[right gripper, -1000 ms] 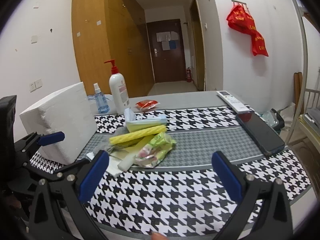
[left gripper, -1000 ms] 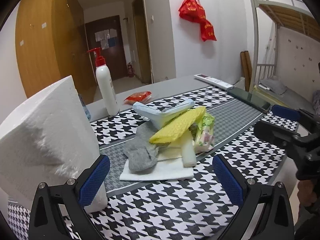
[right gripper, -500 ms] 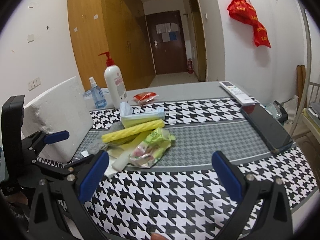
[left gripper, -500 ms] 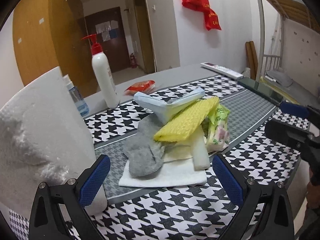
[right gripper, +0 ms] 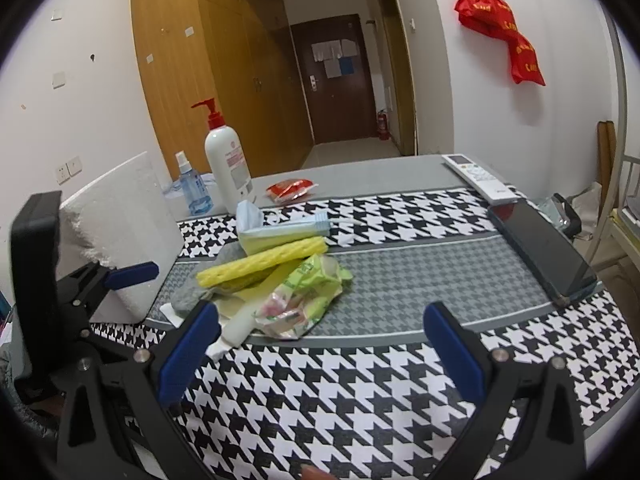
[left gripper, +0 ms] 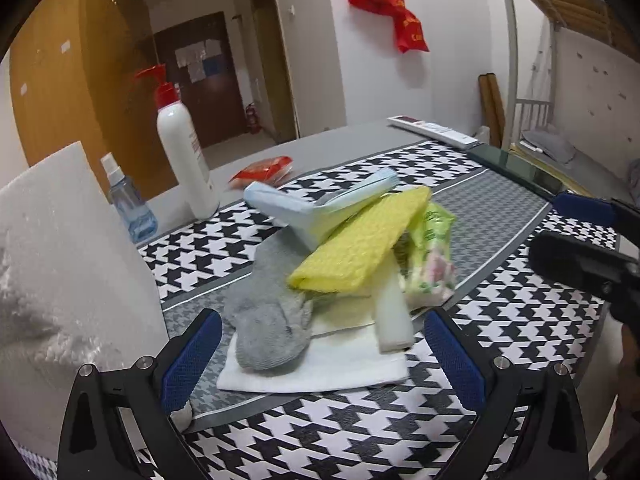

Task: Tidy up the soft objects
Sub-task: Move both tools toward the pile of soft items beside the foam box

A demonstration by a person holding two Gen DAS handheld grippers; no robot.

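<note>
Two hand-held grippers | left (left gripper: 322, 354) released, level before sock (left gripper: 268, 326) | right (right gripper: 320, 346) released, empty

Grey table (right gripper: 360, 172) under black-and-white houndstooth cloth with grey centre band (right gripper: 420, 276). On cloth: flat white folded towel (left gripper: 320, 364) carrying heap of soft things; large white foam block (left gripper: 60, 280) upright at left edge; dark flat phone (right gripper: 544, 252) at right edge. On bare grey top behind cloth: white pump bottle with red dispenser (right gripper: 228, 168), small clear blue spray bottle (right gripper: 192, 188) just beside it, red crinkled packet (right gripper: 289, 190), white remote control (right gripper: 478, 178) near phone.
</note>
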